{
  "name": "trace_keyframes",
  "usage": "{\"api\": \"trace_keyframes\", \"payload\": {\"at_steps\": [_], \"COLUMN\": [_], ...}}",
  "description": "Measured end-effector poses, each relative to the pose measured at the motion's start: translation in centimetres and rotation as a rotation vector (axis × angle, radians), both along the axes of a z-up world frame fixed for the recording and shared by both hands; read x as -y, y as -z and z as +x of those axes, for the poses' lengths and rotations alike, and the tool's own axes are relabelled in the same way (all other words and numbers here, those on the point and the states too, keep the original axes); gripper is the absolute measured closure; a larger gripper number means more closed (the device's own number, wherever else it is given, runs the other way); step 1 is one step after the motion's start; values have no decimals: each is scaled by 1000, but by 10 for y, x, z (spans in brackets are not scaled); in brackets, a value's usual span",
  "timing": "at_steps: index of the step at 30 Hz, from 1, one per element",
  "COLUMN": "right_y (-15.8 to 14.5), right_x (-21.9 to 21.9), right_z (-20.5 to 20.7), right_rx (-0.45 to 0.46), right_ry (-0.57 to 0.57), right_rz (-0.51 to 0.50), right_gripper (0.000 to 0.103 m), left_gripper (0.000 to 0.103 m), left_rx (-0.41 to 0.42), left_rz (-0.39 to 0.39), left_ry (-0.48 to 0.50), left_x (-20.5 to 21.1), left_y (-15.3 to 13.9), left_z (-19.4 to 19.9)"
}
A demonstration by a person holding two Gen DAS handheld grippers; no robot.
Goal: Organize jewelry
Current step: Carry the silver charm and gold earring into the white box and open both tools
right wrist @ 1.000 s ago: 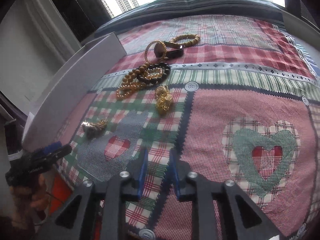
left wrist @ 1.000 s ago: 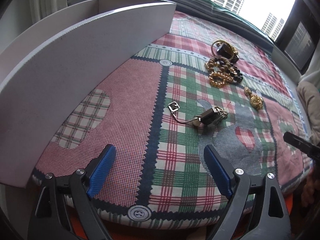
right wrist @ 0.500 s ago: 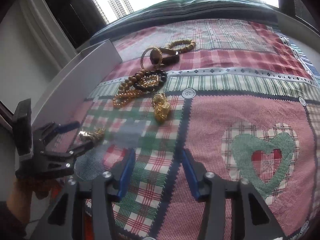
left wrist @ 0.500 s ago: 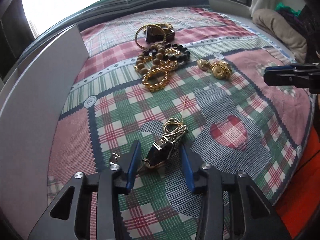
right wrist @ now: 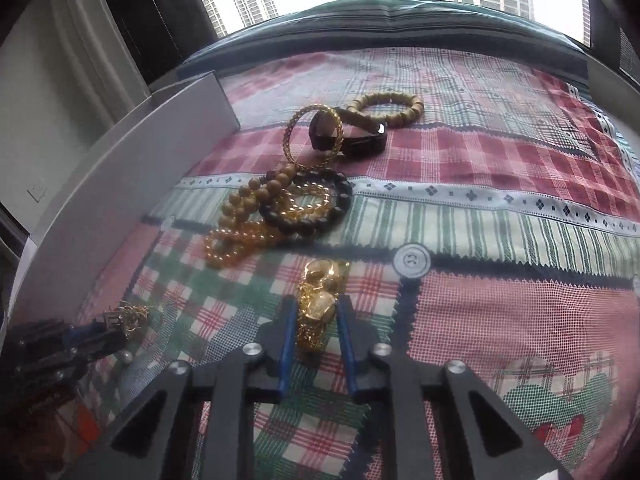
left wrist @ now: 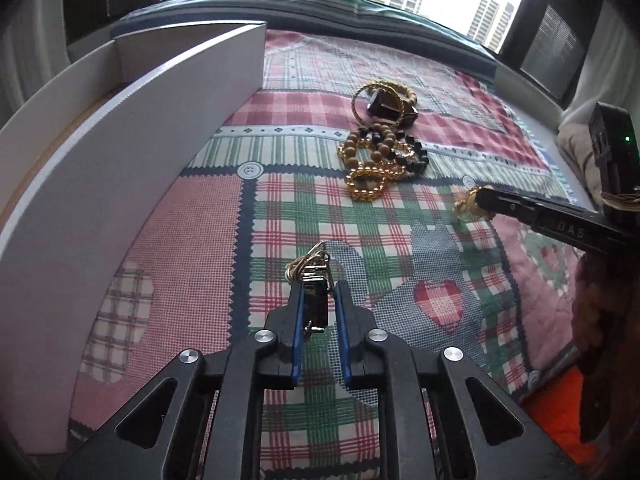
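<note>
- The left gripper [left wrist: 318,312] was closing; a dark pendant with a tangled gold chain [left wrist: 310,280] sat between its blue pads [left wrist: 297,320], and the pads appeared to press its sides.
- That pendant lay on the patchwork cloth [left wrist: 192,240], nearer the camera than the heap of bead bracelets [left wrist: 380,160].
- The right gripper [right wrist: 318,332] was also closing, its pads [right wrist: 287,344] on either side of the gold jewellery piece [right wrist: 320,300]; whether they yet pressed it I could not tell for certain.
- The gold piece lay just on the near side of the bracelet heap [right wrist: 276,212].
- Beyond the heap lay a gold bangle [right wrist: 314,136], a dark watch [right wrist: 348,136] and a pale bead bracelet [right wrist: 390,110].
- The white box [left wrist: 120,152] stood left of the heap, well apart.
</note>
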State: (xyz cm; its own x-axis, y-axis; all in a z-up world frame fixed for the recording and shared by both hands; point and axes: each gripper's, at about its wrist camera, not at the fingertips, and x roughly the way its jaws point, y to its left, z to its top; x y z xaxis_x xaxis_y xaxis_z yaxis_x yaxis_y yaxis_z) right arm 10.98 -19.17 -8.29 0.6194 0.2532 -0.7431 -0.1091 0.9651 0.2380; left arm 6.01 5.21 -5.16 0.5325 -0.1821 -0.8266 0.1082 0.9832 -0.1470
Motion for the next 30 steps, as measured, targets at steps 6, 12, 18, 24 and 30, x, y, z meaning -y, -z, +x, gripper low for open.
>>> {"api": "trace_keyframes", "payload": {"at_steps": [6, 12, 18, 24, 30], "right_y": [-48, -97, -136, -152, -129], "right_x": [-7, -58, -149, -239, -300], "right_z": [-20, -26, -1, 50, 110], "right_rx": [35, 116, 181, 204, 135], "right_ry": [-81, -225, -456, -592, -608], "right_rz": [51, 82, 120, 84, 6], "right_gripper": [83, 83, 83, 83, 83], "left_gripper": [90, 90, 90, 90, 90], "left_rx": [31, 97, 102, 44, -11], "left_rz": [-28, -67, 1, -2, -21], "left_ry": [-89, -232, -474, -575, -594], "left_x": [-31, -94, -184, -227, -236], "left_y": [-39, -84, -91, -66, -42], "left_z": [-16, -41, -39, -21, -7]}}
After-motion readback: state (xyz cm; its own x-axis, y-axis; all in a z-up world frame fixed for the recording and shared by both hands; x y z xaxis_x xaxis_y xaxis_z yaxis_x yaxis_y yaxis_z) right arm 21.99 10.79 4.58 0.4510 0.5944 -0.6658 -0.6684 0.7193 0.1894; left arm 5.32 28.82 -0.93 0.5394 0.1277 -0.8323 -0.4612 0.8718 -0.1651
